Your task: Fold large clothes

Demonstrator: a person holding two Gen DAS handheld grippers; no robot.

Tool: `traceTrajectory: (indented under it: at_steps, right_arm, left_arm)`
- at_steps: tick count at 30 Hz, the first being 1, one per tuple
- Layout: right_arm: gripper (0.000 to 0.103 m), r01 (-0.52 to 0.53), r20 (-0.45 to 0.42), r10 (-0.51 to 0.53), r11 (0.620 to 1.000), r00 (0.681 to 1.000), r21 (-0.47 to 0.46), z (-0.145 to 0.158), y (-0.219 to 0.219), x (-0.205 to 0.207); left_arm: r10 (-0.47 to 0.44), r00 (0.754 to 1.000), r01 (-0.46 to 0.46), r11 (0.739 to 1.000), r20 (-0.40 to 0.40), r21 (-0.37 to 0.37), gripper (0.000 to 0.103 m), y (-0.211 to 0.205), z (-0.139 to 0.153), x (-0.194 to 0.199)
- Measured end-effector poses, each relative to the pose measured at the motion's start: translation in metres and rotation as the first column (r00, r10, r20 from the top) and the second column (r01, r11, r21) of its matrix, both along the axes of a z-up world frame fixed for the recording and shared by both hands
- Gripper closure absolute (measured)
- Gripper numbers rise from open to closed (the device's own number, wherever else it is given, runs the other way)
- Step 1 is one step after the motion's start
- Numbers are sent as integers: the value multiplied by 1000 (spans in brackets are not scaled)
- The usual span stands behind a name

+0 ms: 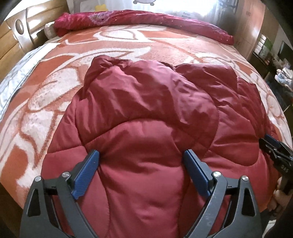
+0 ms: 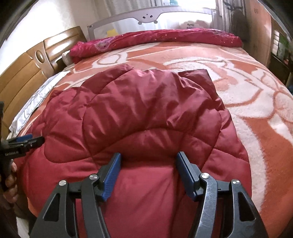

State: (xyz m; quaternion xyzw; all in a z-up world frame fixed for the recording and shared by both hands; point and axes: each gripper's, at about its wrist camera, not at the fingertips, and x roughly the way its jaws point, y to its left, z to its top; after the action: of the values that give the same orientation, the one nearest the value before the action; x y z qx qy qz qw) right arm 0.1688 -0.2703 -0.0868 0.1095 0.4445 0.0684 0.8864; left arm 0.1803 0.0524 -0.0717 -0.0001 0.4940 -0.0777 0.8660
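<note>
A dark red quilted jacket (image 1: 146, 109) (image 2: 146, 109) lies folded on the bed, with its upper part laid over the lower. My left gripper (image 1: 141, 152) hovers over the jacket's near part with its blue pads wide apart, open. The fabric under them runs on flat and unpinched. My right gripper (image 2: 149, 154) is narrower but also open, and the jacket shows through its gap as well. The right wrist view shows the left gripper (image 2: 31, 139) over the jacket's left edge. In the left wrist view the right gripper (image 1: 271, 141) is at the jacket's right edge.
An orange and white patterned blanket (image 1: 55, 82) (image 2: 256, 109) covers the bed. A rolled red quilt (image 1: 146, 20) (image 2: 155, 38) lies along the far side, before a white bed rail (image 2: 150, 16). The wooden headboard (image 1: 11, 42) stands at left. Cluttered shelves (image 1: 282, 64) are at right.
</note>
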Motion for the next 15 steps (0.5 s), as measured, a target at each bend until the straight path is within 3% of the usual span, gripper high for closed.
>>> traceTrajectory:
  at_steps: [5,10,15]
  right_arm:
    - [41,19,35,-18,999,999,-34,21,0,-12]
    - [41,27,21,-27,1000,999,-10,-7,-12,-14]
    - [41,47,23,-46,999,999,-23,-6,-9,-16]
  left_arm:
    - [4,1000,-4,1000,2,11,8,-2,-1,0]
    - [2,1000,-3,1000,11,25,8,-6,0,-2]
    - [4,1000,-4,999,14,35,8,-7,0,-3]
